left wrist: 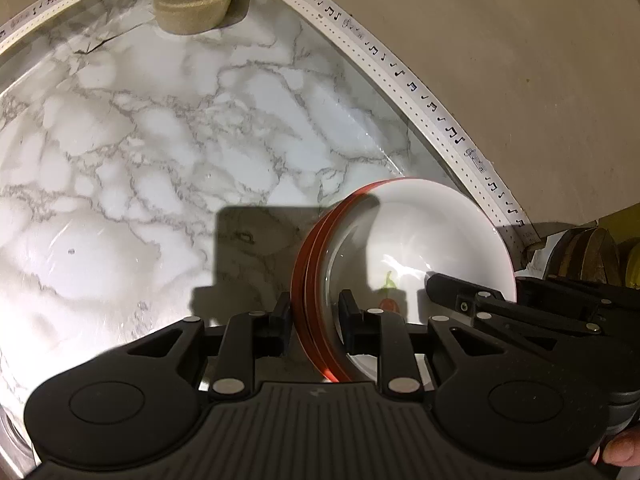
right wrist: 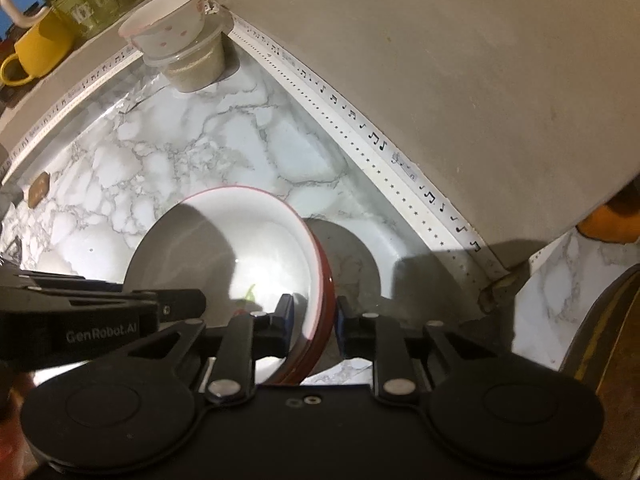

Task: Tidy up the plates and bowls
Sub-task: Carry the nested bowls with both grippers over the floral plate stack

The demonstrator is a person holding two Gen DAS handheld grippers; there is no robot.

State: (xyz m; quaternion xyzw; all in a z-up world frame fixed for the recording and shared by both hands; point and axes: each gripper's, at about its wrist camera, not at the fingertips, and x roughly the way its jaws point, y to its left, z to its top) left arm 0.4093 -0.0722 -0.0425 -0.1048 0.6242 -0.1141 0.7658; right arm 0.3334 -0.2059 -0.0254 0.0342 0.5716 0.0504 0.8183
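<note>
Marble-patterned counter (left wrist: 160, 160), corner nook, music-note trim (left wrist: 420, 92) along the wall.

Left gripper (left wrist: 314, 320) straddles the red rim of a white bowl (left wrist: 420, 240), seemingly a nested stack, at 5 o'clock; right gripper (right wrist: 314, 320) straddles the opposite rim, same bowl (right wrist: 240, 248). Both look clamped on it. At 12 o'clock: floral bowl (right wrist: 168, 20) seated on a plastic tub (right wrist: 196, 68). Yellow mug (right wrist: 40, 52) on a ledge at 10 o'clock.

Marble counter (right wrist: 224, 152): plastic tub (right wrist: 196, 68) at back corner.
</note>
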